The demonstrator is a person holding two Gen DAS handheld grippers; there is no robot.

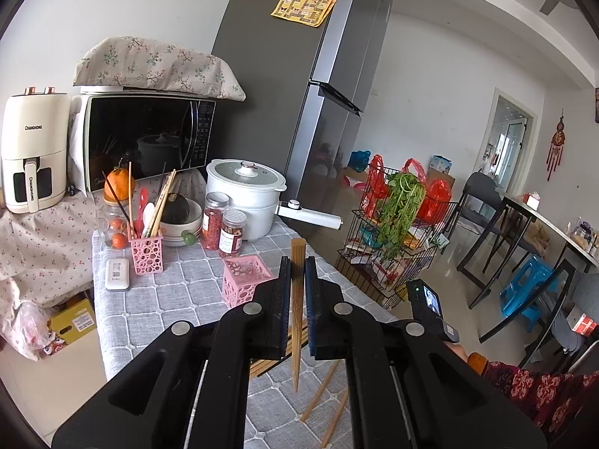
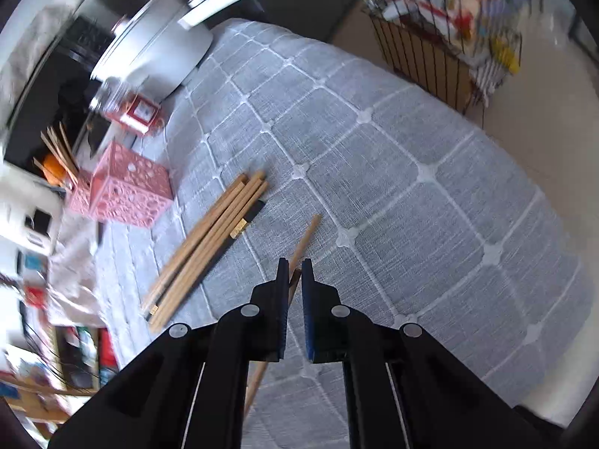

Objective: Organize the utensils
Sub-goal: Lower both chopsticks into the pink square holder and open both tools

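The left gripper [image 1: 297, 262] is clamped on a wooden chopstick [image 1: 297, 299] standing upright at frame centre. The empty pink holder [image 1: 245, 280] sits just left, nearer this hand. The right gripper [image 2: 295, 265] pinches another chopstick [image 2: 303, 243] lying diagonally, bundle [image 2: 209, 239] at left.

left tool [image 1: 297, 265] clamped, right tool [image 2: 295, 267] clamped
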